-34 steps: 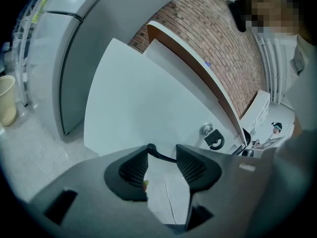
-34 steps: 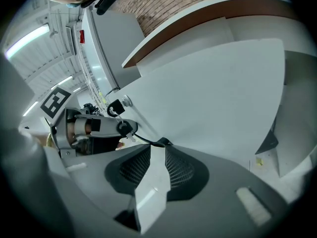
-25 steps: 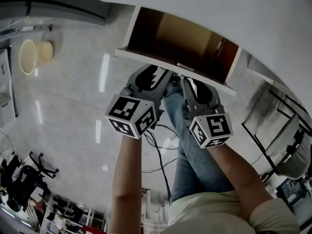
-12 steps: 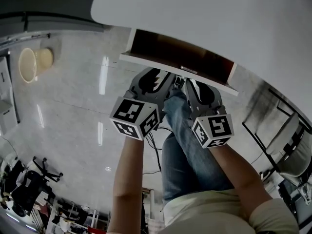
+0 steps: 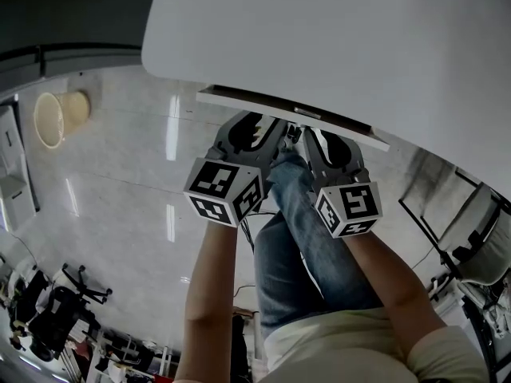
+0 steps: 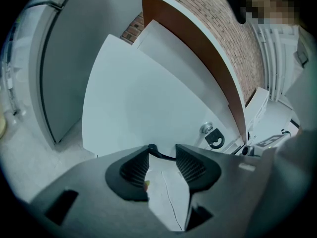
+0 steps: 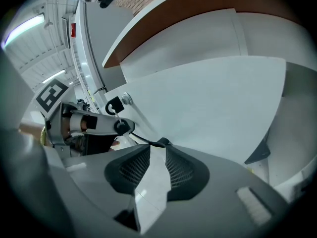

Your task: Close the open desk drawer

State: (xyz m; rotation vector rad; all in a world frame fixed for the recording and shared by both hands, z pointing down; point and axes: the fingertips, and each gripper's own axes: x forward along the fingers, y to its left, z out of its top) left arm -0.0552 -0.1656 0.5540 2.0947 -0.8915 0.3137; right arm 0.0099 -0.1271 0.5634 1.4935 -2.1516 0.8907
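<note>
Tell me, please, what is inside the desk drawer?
Its inside cannot be seen: the drawer sits almost fully under the white desktop, which covers it. Only its white front, with a lock, shows.

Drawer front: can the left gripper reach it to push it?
Probably yes. The left gripper, jaws apart, is right up at the white drawer front, and nothing stands between them.
</note>
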